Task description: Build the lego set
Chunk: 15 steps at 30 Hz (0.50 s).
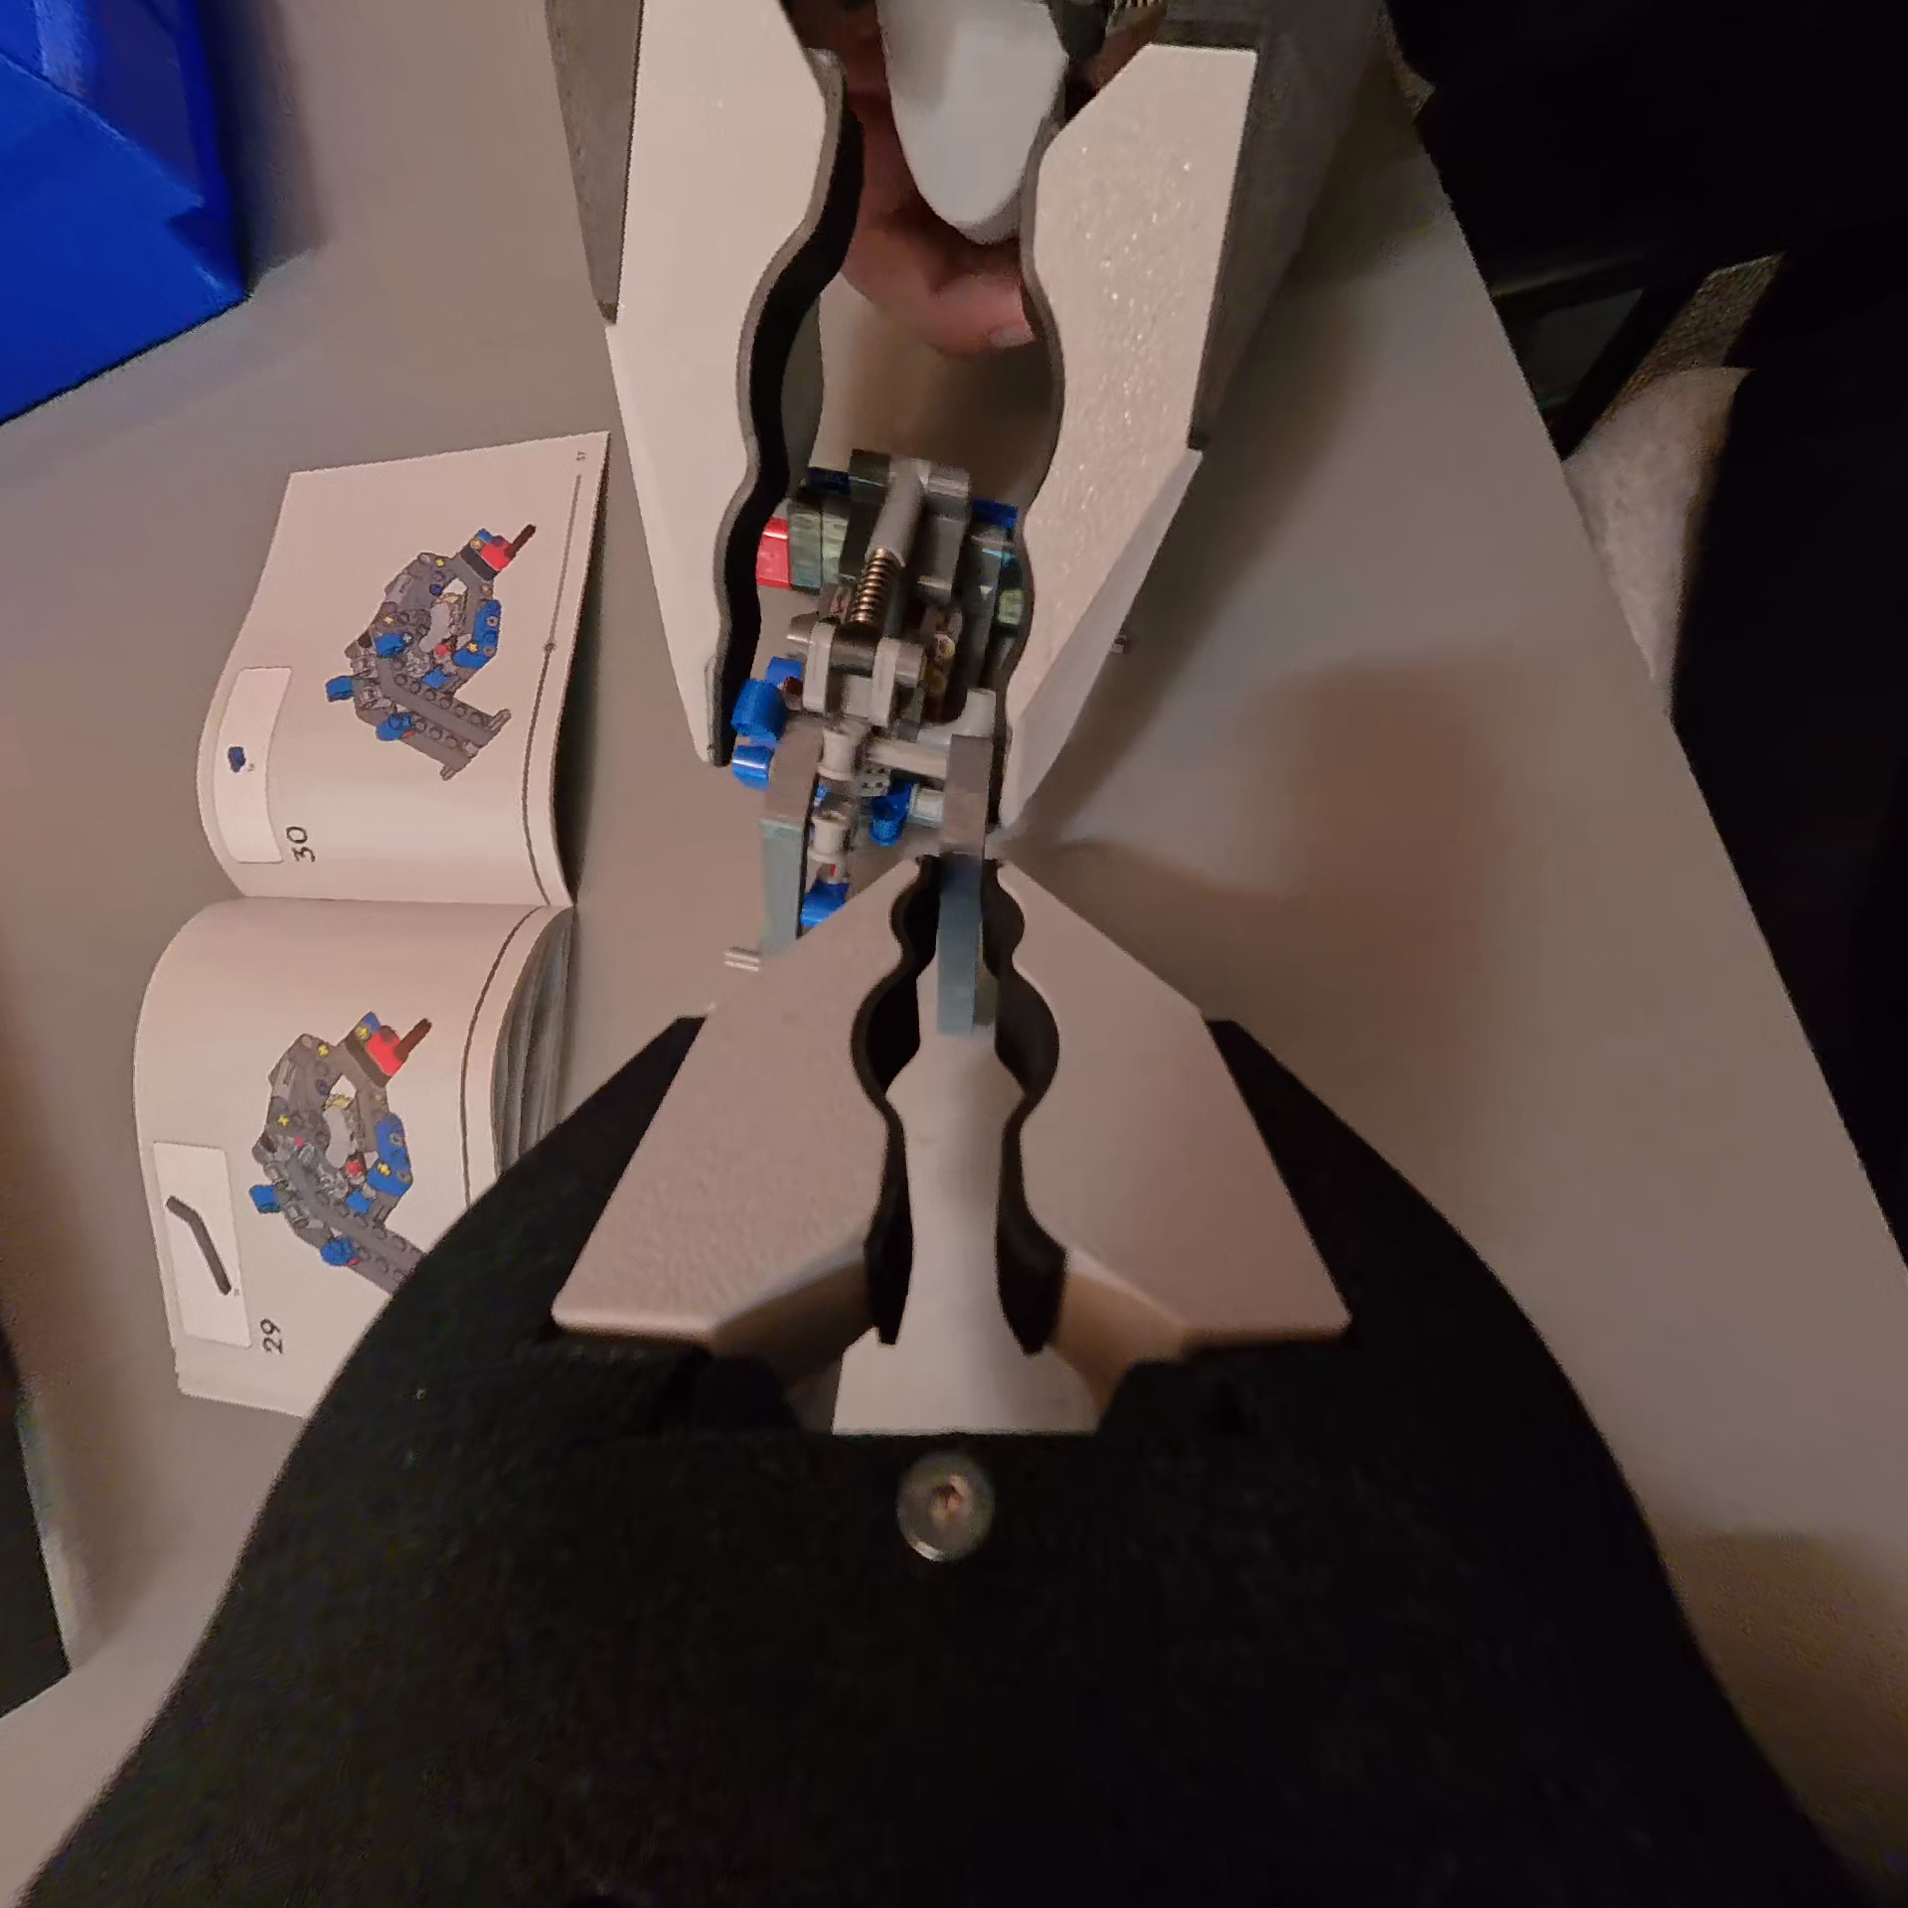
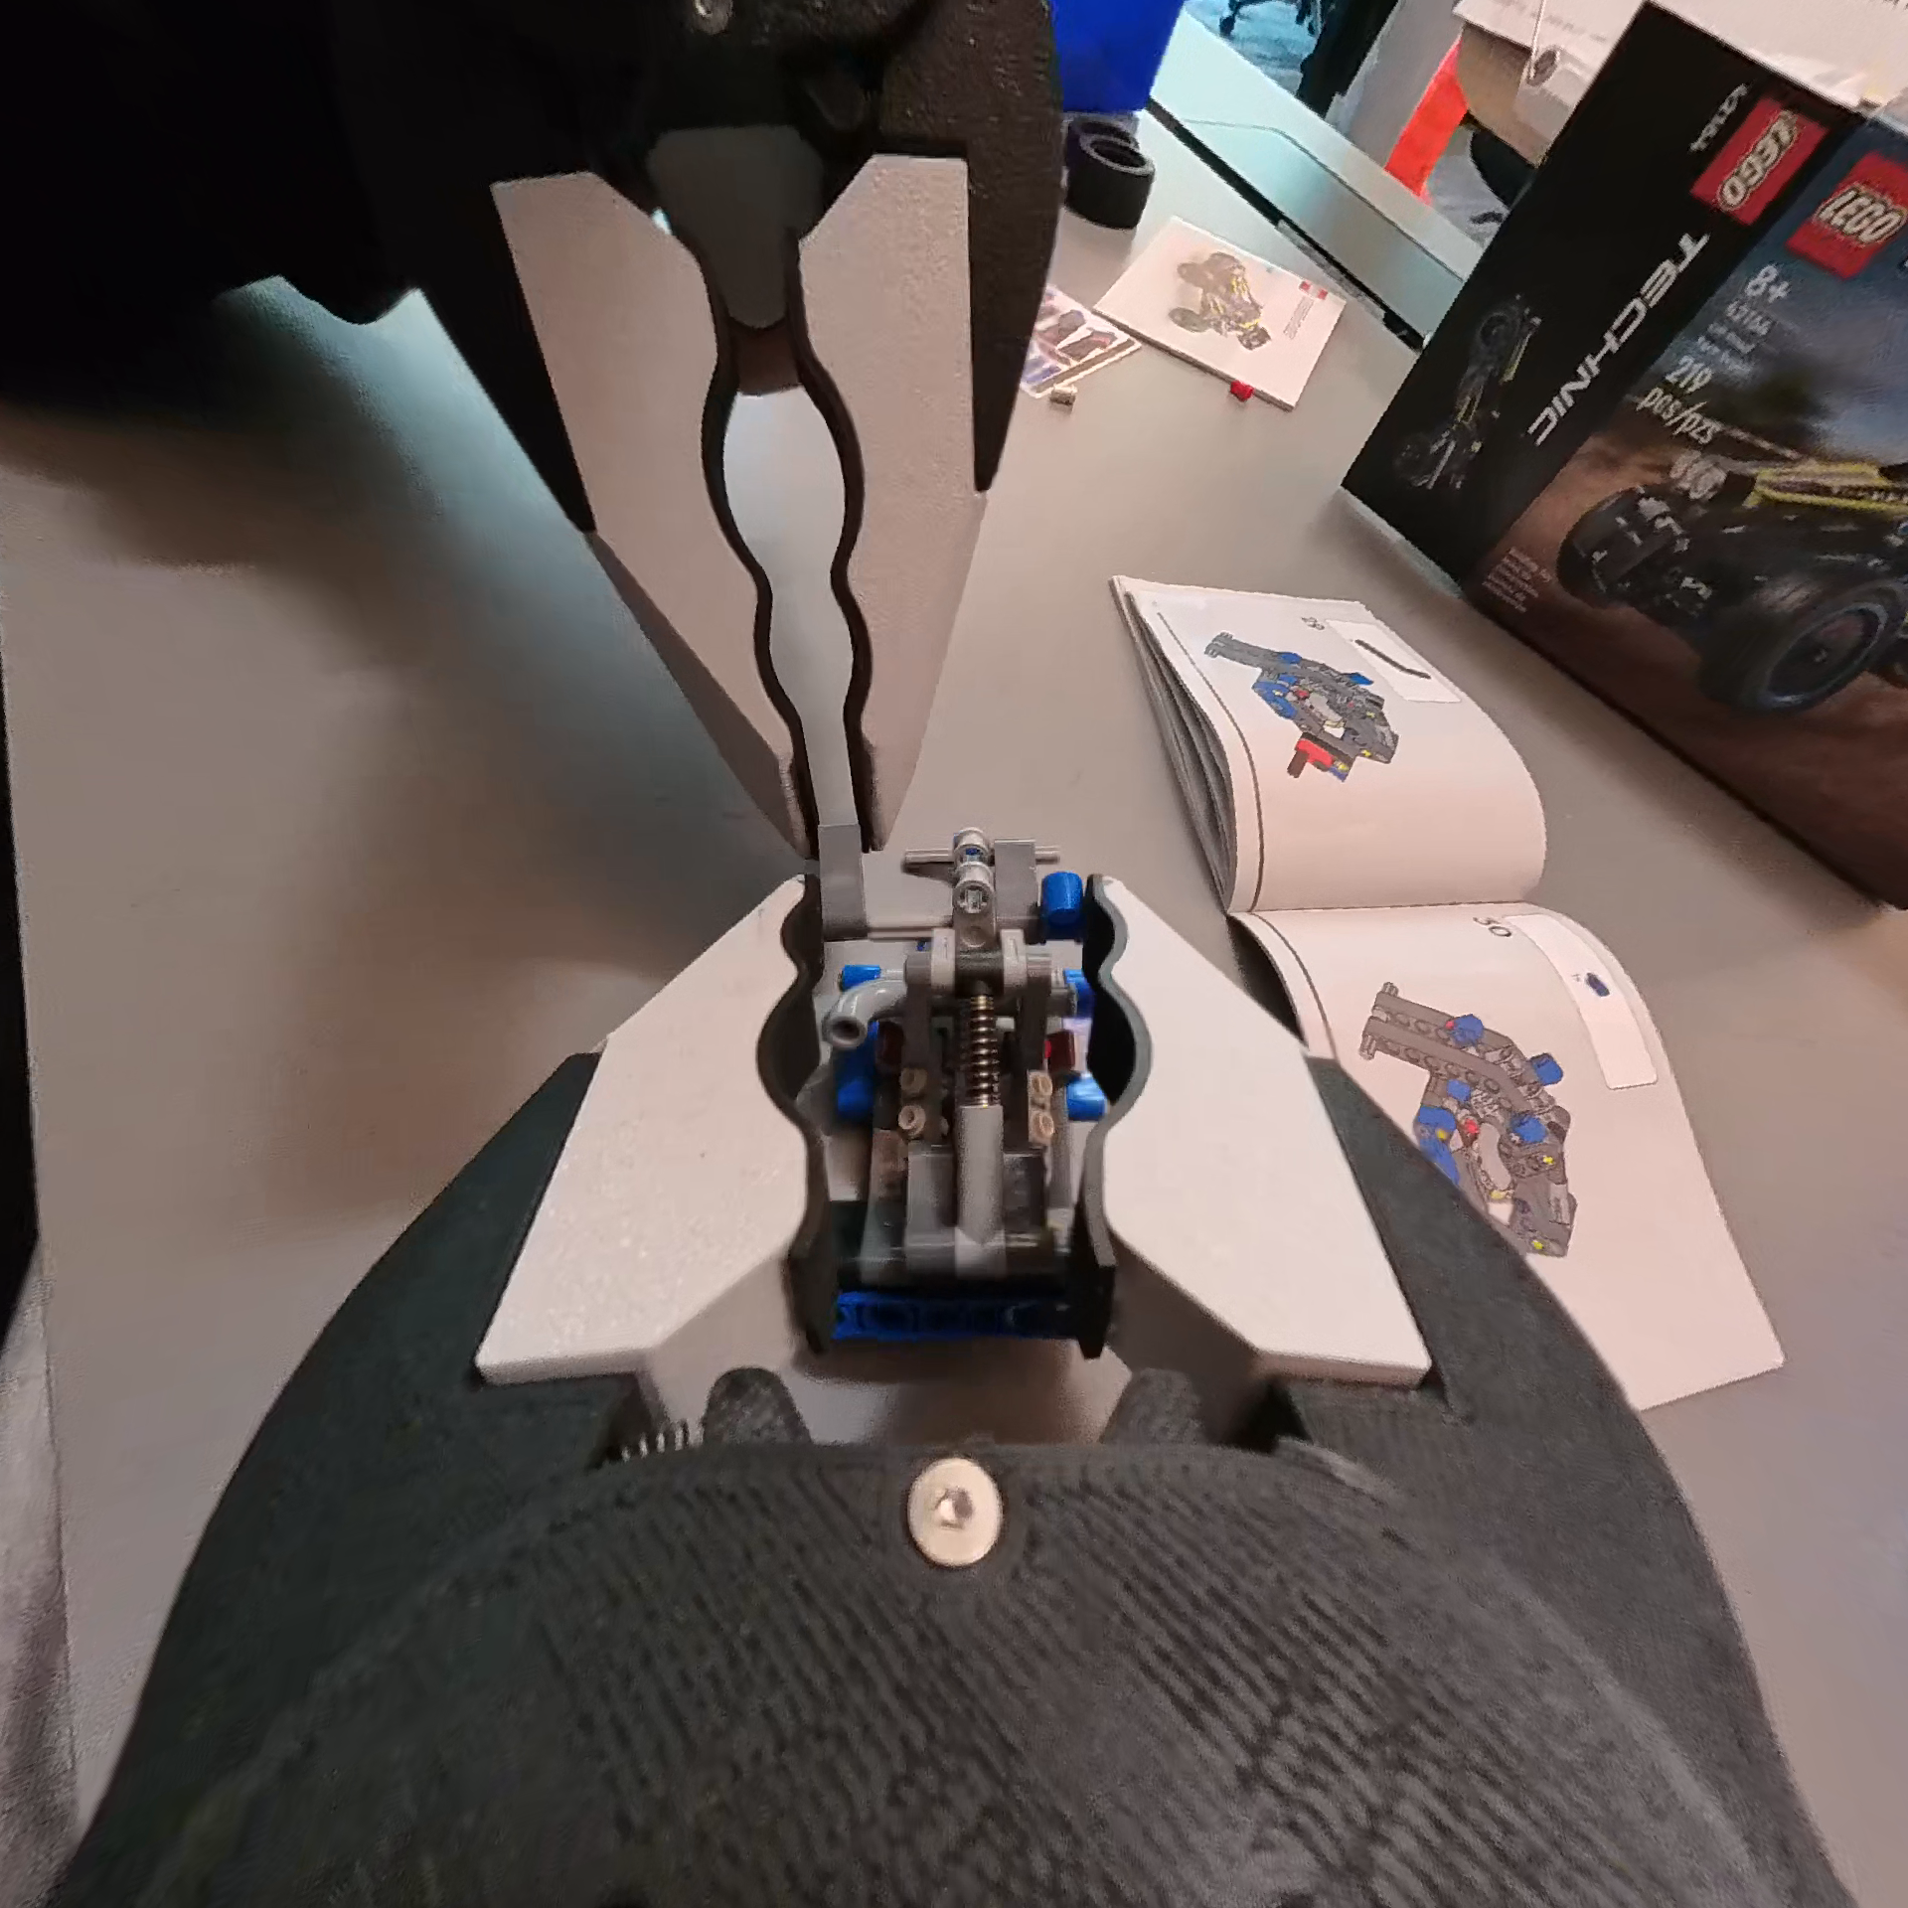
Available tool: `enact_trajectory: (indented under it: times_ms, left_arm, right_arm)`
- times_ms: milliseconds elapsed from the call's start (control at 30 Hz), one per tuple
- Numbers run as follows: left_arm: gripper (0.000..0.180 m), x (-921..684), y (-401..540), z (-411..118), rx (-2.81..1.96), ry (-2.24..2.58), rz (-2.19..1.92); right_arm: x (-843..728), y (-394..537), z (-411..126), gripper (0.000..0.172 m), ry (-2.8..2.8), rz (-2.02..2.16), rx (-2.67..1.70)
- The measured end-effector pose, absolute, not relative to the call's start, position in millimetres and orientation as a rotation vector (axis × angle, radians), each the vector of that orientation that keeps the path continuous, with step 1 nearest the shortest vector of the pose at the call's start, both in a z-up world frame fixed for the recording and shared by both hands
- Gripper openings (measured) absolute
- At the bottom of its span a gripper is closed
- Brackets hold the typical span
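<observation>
- Clamping the grey-and-blue brick model [image 2: 960,1115] across its body, the right gripper [image 2: 945,1032] has both pads pressed on the sides; the model sits just above the tabletop [image 2: 310,826], spring strut facing the camera.
- At 12 o'clock from the model, the left gripper [image 2: 826,816] pinches a thin grey beam [image 2: 841,878], closed almost fully on it. The beam's other end meets the model's upper left corner.
- Judging by this, good handling means a steady right-hand clamp while the beam stays square to the model's side, its holes over the blue pins [image 1: 759,712].
- At 2 o'clock, near the model, an open instruction booklet [image 2: 1394,826] lies flat.
- Farther at 1 o'clock stands a dark set box [image 2: 1652,413]; beyond it, at 12 o'clock, a leaflet [image 2: 1218,310] and a black tyre [image 2: 1110,170].
</observation>
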<state>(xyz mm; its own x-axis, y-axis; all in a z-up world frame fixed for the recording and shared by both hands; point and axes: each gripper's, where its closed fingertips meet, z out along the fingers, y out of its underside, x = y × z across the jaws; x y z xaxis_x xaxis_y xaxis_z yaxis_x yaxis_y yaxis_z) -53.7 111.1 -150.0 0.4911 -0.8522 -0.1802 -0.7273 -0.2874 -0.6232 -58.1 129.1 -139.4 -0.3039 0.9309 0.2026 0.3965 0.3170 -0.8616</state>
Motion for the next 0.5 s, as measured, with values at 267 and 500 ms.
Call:
enact_trajectory:
  times_ms: [267,500]
  left_arm:
    - [0.005,-55.8,107.7,-155.8,-2.075,1.368,-0.234]
    - [0.005,-53.3,110.6,-156.7,-2.071,1.351,-0.237]
  right_arm:
    - [-58.1,125.9,-141.3,0.050,-1.858,0.965,-1.184]
    - [-59.2,127.0,-140.7,0.048,-1.855,0.945,-1.164]
